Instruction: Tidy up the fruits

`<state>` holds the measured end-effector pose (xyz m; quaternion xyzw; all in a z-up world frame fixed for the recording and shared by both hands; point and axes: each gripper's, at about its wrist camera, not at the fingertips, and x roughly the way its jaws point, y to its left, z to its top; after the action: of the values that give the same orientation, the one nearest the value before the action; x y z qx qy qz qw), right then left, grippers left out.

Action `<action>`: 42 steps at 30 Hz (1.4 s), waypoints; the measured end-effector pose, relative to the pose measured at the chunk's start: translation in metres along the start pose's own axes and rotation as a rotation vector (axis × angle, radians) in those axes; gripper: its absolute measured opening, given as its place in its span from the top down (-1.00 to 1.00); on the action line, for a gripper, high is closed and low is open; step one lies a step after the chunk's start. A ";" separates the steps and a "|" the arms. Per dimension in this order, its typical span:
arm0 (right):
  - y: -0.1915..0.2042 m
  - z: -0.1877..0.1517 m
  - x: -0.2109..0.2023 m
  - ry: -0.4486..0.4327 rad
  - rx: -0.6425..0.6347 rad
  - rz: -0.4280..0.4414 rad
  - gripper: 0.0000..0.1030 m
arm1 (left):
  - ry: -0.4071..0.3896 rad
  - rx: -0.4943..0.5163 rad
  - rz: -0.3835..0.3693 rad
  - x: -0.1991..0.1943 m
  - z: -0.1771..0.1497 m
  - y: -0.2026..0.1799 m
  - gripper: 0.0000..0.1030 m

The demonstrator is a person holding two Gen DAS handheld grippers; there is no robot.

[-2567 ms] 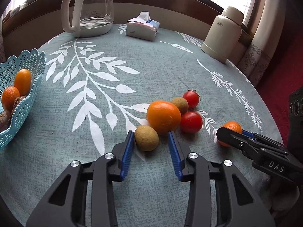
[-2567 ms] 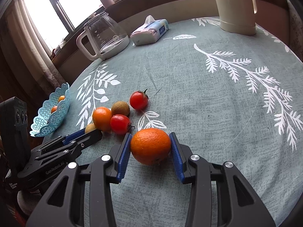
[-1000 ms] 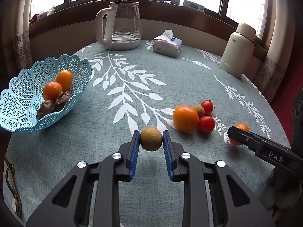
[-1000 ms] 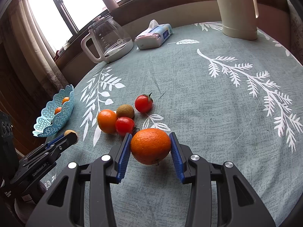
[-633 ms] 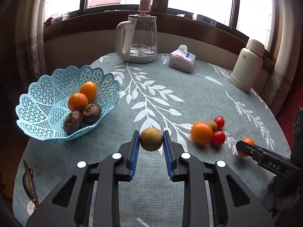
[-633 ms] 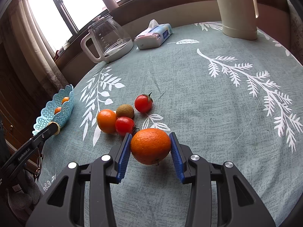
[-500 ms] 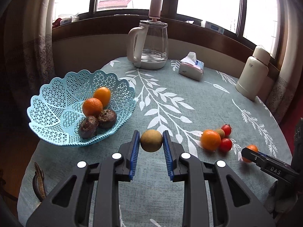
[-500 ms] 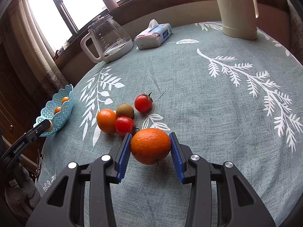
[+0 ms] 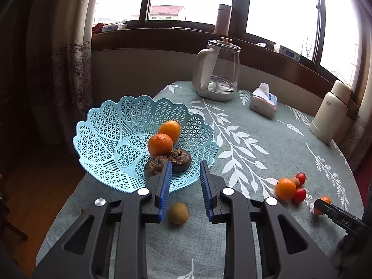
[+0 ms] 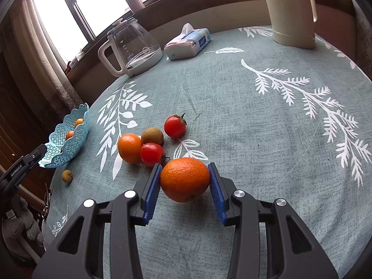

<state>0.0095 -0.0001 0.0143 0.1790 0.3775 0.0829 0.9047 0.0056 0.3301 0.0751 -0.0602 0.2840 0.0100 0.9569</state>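
My left gripper (image 9: 185,162) is open, held above the table just in front of the light blue lattice basket (image 9: 104,127). A brown kiwi (image 9: 178,213) lies loose on the cloth below the fingers, outside the basket's near rim. The basket holds two oranges (image 9: 160,144) and two dark fruits (image 9: 179,160). My right gripper (image 10: 184,165) is shut on a large orange (image 10: 184,182) low over the table. Beside it lie a smaller orange (image 10: 129,148), two tomatoes (image 10: 152,154) and another kiwi (image 10: 152,136). From the right wrist view the dropped kiwi (image 10: 67,176) sits near the table's edge.
A glass kettle (image 9: 218,69), a tissue pack (image 9: 264,103) and a cream flask (image 9: 330,118) stand along the far side of the round table (image 9: 255,139). The table's edge drops off just left of the basket. Curtains and a window sill lie behind.
My left gripper carried the kiwi toward the basket, then opened; the kiwi now lies on the cloth short of the basket. The right gripper has kept still with its orange.
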 end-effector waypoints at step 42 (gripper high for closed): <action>-0.002 0.001 0.000 -0.001 0.011 -0.007 0.21 | 0.216 0.034 -0.024 0.057 -0.042 -0.016 0.50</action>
<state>0.0102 -0.0019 0.0139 0.1825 0.3783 0.0776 0.9042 0.0317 0.3078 0.0104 -0.0483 0.3849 -0.0129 0.9216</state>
